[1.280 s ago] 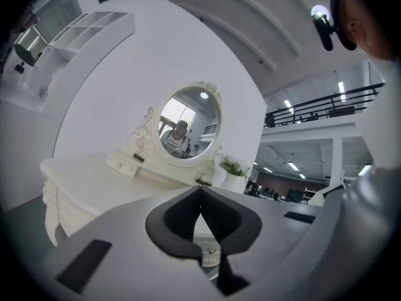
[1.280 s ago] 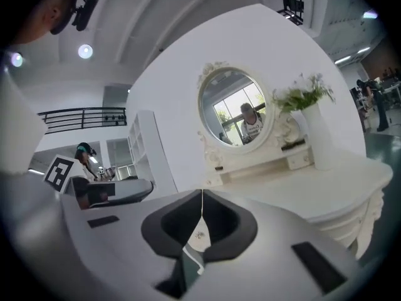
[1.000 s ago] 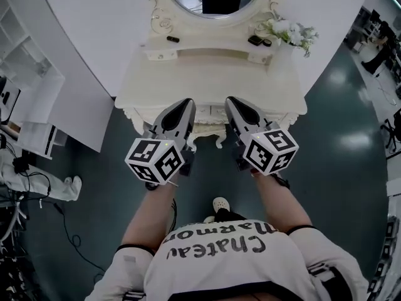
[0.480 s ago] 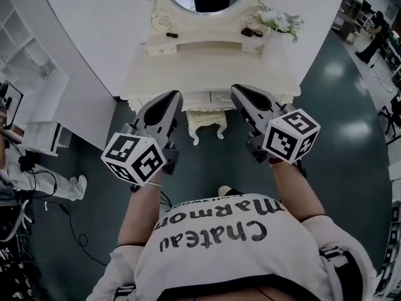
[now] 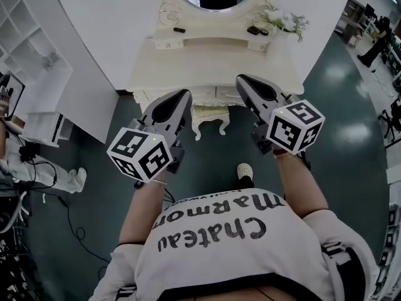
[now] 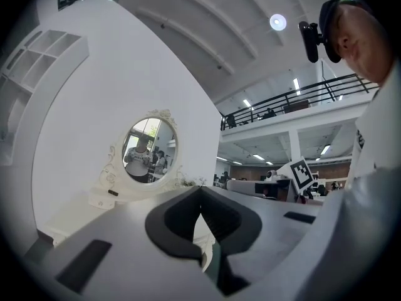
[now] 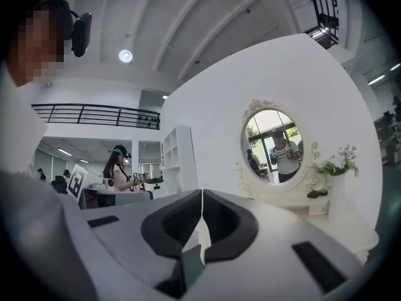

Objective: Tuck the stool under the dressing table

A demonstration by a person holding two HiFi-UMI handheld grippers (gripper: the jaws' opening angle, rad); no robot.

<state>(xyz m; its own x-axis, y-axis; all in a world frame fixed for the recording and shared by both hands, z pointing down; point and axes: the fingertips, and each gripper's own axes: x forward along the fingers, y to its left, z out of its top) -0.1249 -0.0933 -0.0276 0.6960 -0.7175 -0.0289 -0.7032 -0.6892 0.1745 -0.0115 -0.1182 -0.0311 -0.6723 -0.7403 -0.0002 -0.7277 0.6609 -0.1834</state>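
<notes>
Head view: left gripper (image 5: 181, 95) and right gripper (image 5: 245, 81), closed and empty, backed off the ornate cream dressing table (image 5: 207, 64); carved cream stool (image 5: 210, 114) sat tucked under, looked done.

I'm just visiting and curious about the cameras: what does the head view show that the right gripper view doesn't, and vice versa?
Only the head view: the stool under the dressing table, and the person's shoe. Only the right gripper view: the ceiling, a balcony railing, and another person in the background. Both: the dressing table, its oval mirror and the flowers.
</notes>
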